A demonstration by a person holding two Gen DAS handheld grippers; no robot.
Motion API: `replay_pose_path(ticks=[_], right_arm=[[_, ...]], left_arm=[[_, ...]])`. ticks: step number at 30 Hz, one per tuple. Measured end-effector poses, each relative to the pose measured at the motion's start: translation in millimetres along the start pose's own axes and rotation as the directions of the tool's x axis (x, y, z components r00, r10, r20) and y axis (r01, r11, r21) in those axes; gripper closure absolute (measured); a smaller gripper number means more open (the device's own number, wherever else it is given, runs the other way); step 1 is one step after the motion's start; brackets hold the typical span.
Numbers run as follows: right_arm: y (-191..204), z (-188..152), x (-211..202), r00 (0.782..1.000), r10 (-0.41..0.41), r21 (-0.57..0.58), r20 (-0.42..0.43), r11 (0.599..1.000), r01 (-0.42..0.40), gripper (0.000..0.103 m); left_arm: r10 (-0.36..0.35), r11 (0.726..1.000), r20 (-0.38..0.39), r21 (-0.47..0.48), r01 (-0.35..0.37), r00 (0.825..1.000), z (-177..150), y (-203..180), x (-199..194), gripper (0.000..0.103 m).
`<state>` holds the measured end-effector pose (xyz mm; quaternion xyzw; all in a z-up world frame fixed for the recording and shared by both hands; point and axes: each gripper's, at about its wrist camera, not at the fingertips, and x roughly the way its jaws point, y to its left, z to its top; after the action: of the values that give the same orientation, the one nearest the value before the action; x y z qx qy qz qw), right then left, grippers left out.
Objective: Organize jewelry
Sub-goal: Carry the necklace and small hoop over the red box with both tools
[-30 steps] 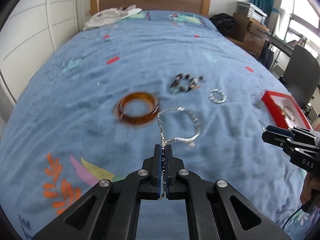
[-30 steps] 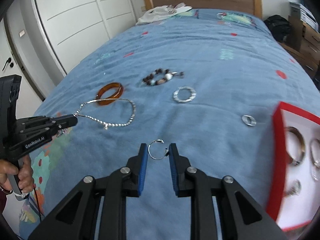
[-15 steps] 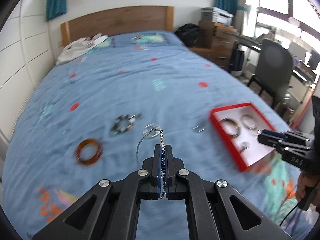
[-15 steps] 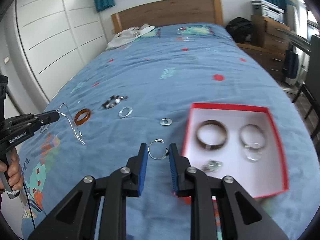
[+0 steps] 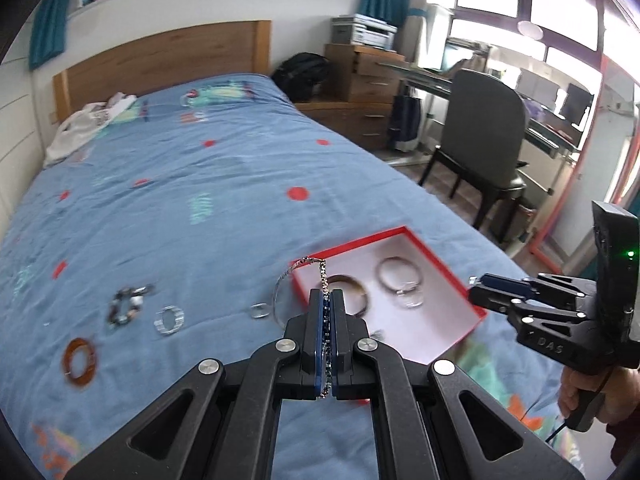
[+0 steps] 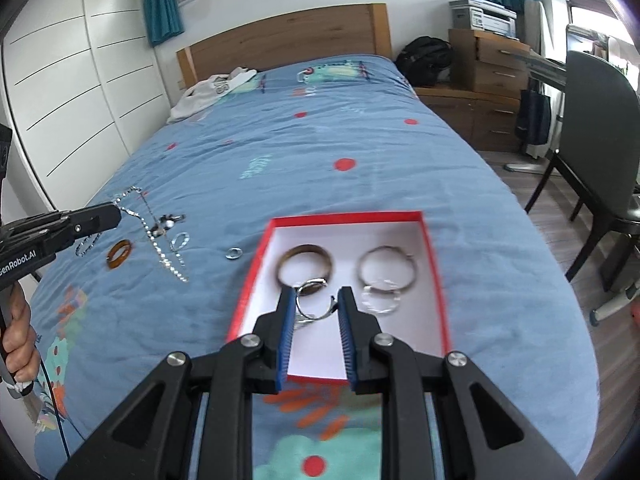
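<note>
My left gripper (image 5: pixel 327 294) is shut on a silver chain (image 5: pixel 322 274) and holds it in the air at the left edge of the red jewelry box (image 5: pixel 464 290); the chain (image 6: pixel 160 240) dangles from it in the right wrist view. My right gripper (image 6: pixel 315 300) is shut on a silver open ring (image 6: pixel 314 306) and holds it over the red box (image 6: pixel 434 256). The box holds a brown bangle (image 6: pixel 305 265), a silver hoop (image 6: pixel 386 268) and a clear ring (image 6: pixel 382 300). On the bed lie an amber bangle (image 5: pixel 80 360), a bead bracelet (image 5: pixel 126 306), a silver ring bracelet (image 5: pixel 170 320) and a small ring (image 5: pixel 260 311).
The blue bedspread (image 5: pixel 200 208) covers the bed, white cloth (image 5: pixel 88 124) near the headboard. A grey chair (image 5: pixel 484 140), wooden drawers (image 5: pixel 360 96) and a desk stand right of the bed. White wardrobe doors (image 6: pixel 68 92) are on the left.
Both grippers rose and swung right to the red box. The chain lifted off the bed and hangs free. The ring in the right gripper is over the box now.
</note>
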<state>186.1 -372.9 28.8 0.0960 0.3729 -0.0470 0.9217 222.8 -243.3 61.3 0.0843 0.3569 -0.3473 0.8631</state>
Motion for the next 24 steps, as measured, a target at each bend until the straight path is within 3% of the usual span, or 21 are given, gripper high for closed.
replay_pose_path(ticks=[10, 17, 24], right_arm=[[-40, 17, 49, 0.998, -0.002, -0.006, -0.055, 1.0, 0.002, 0.082], [-53, 30, 98, 0.995, 0.011, -0.005, -0.101, 1.0, -0.012, 0.082], [-55, 30, 138, 0.984, 0.011, 0.011, -0.179, 1.0, -0.01, 0.082]], left_arm=[[-0.064, 0.997, -0.054, 0.033, 0.066, 0.997, 25, -42, 71, 0.1], [-0.054, 0.998, -0.091, 0.02, 0.056, 0.994, 35, -33, 118, 0.1], [-0.06, 0.998, -0.141, -0.01, 0.059, 0.988, 21, -16, 154, 0.1]])
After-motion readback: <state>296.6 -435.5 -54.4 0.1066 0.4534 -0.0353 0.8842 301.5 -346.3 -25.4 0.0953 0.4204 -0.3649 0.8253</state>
